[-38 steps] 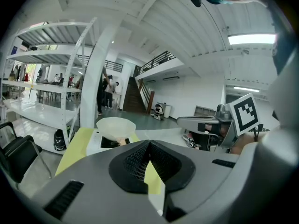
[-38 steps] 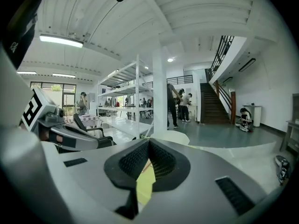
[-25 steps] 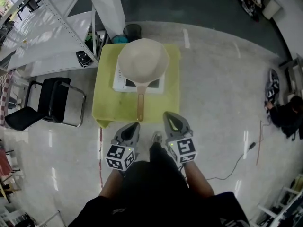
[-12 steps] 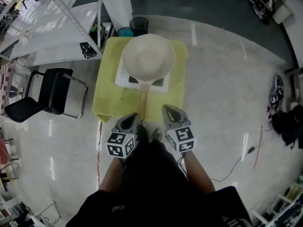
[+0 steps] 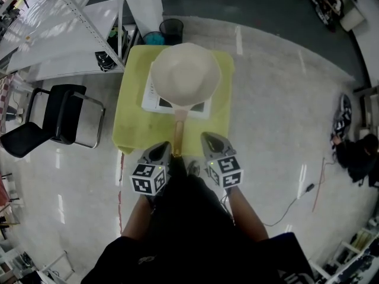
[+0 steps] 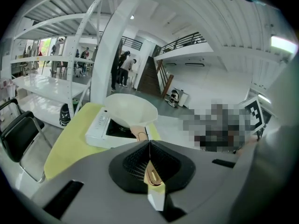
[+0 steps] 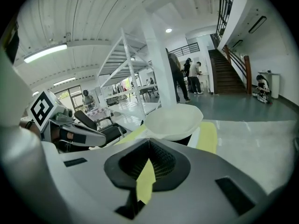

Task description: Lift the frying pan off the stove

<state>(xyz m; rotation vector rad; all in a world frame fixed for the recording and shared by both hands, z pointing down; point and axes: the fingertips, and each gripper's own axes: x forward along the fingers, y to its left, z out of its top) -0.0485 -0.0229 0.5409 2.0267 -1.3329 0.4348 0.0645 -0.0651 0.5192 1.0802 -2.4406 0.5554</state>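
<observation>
Left gripper (image 5: 161,151) and right gripper (image 5: 211,138) have come closer to the desk (image 5: 133,129). Ahead of them the stove (image 5: 153,102) sits on it, and the frying pan (image 5: 185,74) is not lifted off yet. Its handle (image 5: 177,136) ends just beside the left gripper. Both grippers are pressed together and hold nothing.

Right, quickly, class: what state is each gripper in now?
Left gripper: closed, holding nothing.
Right gripper: closed, holding nothing.
</observation>
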